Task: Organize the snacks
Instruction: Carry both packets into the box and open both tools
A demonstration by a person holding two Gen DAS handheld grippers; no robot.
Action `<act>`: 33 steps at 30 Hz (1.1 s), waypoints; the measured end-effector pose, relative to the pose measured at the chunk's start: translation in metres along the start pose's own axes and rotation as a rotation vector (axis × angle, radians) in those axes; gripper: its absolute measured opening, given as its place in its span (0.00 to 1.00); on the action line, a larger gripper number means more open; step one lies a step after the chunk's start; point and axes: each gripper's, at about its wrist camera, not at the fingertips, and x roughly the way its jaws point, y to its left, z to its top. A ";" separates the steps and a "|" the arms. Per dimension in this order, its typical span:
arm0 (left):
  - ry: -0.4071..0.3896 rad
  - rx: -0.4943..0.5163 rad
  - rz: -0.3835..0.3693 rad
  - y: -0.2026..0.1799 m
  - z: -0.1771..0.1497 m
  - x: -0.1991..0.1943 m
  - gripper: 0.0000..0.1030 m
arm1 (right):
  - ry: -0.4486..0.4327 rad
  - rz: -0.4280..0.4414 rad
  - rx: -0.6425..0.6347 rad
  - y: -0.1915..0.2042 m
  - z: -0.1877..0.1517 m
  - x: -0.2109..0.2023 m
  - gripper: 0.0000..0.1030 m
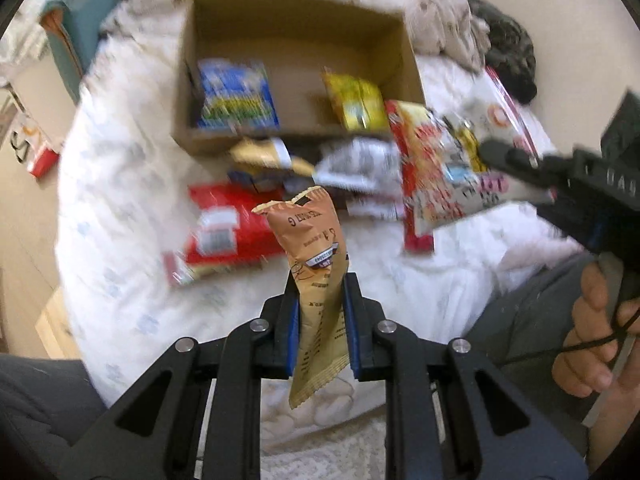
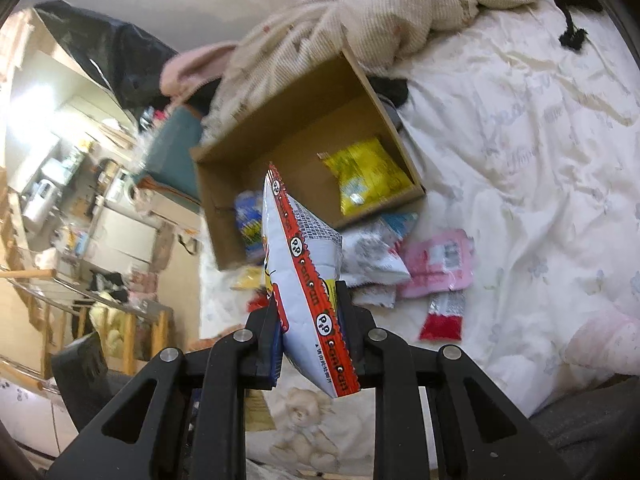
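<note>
My left gripper (image 1: pixel 322 280) is shut on a tan snack packet (image 1: pixel 314 248), which stands up between the blue-padded fingers above the bed. My right gripper (image 2: pixel 308 292) is shut on a white bag with a red-orange edge (image 2: pixel 298 256); the left wrist view shows that bag (image 1: pixel 452 168) hanging from the right gripper (image 1: pixel 486 150) at the right. An open cardboard box (image 1: pixel 216 136) lies on the bed with a blue packet (image 1: pixel 236 96) and a yellow packet (image 1: pixel 358 100) inside. The box (image 2: pixel 304 112) and yellow packet (image 2: pixel 368 176) also show in the right wrist view.
Loose snacks lie in front of the box: a red packet (image 1: pixel 224 228), a white packet (image 1: pixel 360 164), a pink packet (image 2: pixel 440 262) and a small red-and-silver one (image 2: pixel 442 316). A crumpled blanket (image 2: pixel 380 12) lies behind the box. The person's hand (image 1: pixel 588 332) holds the right gripper's handle.
</note>
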 end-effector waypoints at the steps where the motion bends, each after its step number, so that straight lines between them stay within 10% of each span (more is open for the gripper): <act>1: -0.021 -0.004 0.008 0.004 0.006 -0.008 0.15 | -0.020 0.016 -0.001 0.001 0.001 -0.004 0.22; 12: -0.151 -0.046 0.105 0.044 0.068 -0.039 0.15 | -0.178 0.050 0.046 -0.004 0.034 -0.031 0.22; 33: -0.167 0.036 0.142 0.036 0.156 0.025 0.16 | -0.025 -0.005 0.072 -0.005 0.101 0.078 0.22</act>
